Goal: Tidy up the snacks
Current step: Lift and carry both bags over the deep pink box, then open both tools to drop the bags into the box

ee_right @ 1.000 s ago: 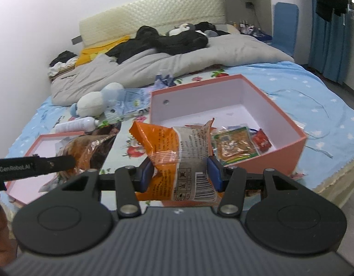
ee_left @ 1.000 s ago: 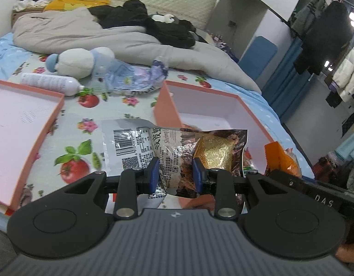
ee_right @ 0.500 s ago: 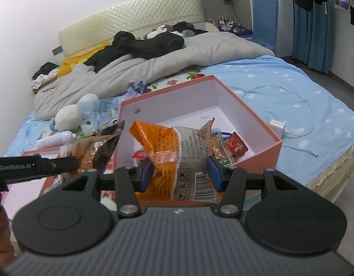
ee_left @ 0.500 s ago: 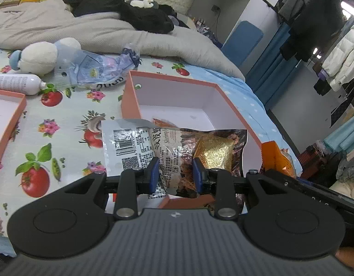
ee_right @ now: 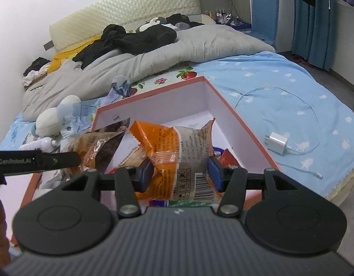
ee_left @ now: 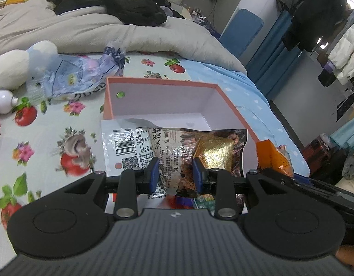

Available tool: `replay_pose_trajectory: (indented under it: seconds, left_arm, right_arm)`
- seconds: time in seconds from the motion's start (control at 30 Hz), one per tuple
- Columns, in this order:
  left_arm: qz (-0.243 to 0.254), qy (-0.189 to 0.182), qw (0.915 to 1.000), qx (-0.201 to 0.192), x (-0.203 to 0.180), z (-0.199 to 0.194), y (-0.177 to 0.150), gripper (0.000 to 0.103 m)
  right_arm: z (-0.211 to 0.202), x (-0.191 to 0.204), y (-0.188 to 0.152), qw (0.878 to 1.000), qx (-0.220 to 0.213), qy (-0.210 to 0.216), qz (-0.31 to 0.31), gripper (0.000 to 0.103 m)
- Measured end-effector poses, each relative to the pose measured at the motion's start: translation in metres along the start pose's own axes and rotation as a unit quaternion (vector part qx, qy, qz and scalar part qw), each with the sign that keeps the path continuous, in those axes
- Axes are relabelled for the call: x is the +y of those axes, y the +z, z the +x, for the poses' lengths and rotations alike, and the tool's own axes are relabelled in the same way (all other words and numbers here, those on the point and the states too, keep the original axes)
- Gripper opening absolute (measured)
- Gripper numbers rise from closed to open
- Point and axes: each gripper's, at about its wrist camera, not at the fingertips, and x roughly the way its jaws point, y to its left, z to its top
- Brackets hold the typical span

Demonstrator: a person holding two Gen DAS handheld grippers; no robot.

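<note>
Snacks over orange box [ee_left: 232, 109], both grippers loaded.
We've left gripper [ee_left: 175, 176] pinching shrimp snack bag [ee_left: 177, 147], right gripper [ee_right: 180, 174] pinching orange packet [ee_right: 177, 151], both above the box's near edge at 6 o'clock; letting go here risks bags catching the rim and spilling onto the bed.

An open box [ee_left: 229, 105] sits on the bed [ee_right: 303, 96]. Above its near end the left claw [ee_left: 175, 176] holds a shrimp snack bag [ee_left: 177, 145], the right claw [ee_right: 180, 174] another snack bag [ee_right: 181, 147] beside it. Left of the box lie a plush toy [ee_left: 11, 69] and a bottle [ee_left: 1, 102]; right of it, a charger [ee_right: 278, 143].
</note>
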Motion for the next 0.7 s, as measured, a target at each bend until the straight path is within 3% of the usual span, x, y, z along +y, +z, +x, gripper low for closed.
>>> replay_pose_trajectory:
  seconds: [0.43, 0.7]
  left_arm:
    - [0.01, -0.001, 0.9994, 0.032, 0.01, 0.086, 0.045, 0.036]
    - [0.01, 0.001, 0.9989, 0.045, 0.018, 0.116, 0.057, 0.036]
  right_arm:
    - [0.077, -0.007, 0.037, 1.0, 0.027, 0.007, -0.005, 0.055]
    - [0.105, -0.017, 0.045, 0.999, 0.044, -0.002, 0.009, 0.056]
